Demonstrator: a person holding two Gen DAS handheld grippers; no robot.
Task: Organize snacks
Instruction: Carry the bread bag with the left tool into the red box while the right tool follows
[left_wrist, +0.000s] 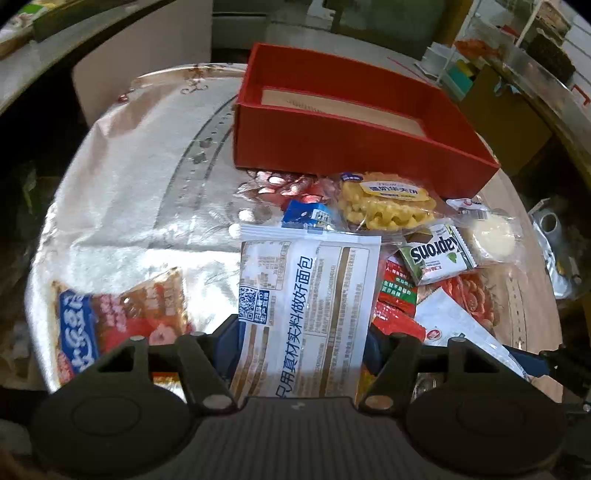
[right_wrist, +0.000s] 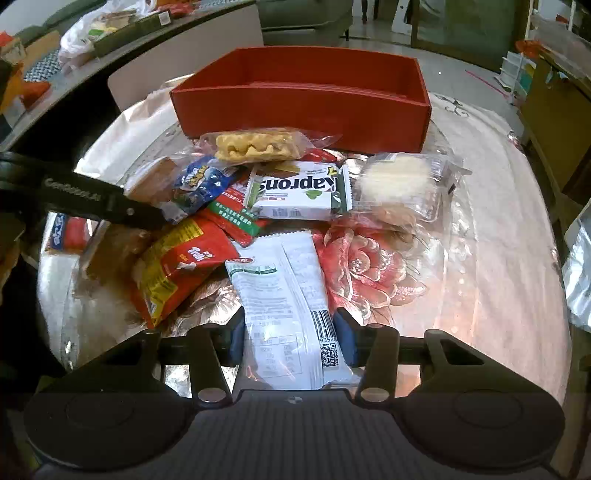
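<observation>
Writing "Kaprons" marks the green-white wafer pack (right_wrist: 299, 195) near the red box (right_wrist: 306, 107); left gripper (left_wrist: 303, 343) clamps a white bread packet (left_wrist: 306, 295), right gripper (right_wrist: 291, 338) a white barcoded packet (right_wrist: 284, 295).

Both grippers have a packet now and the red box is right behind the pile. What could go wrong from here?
1. The left gripper holds the bread packet by one end only; it could sag or slip out.
2. The white packet in the right gripper reaches under the red bag and may drag it.
3. The red box has tall walls; low packets could snag.
</observation>
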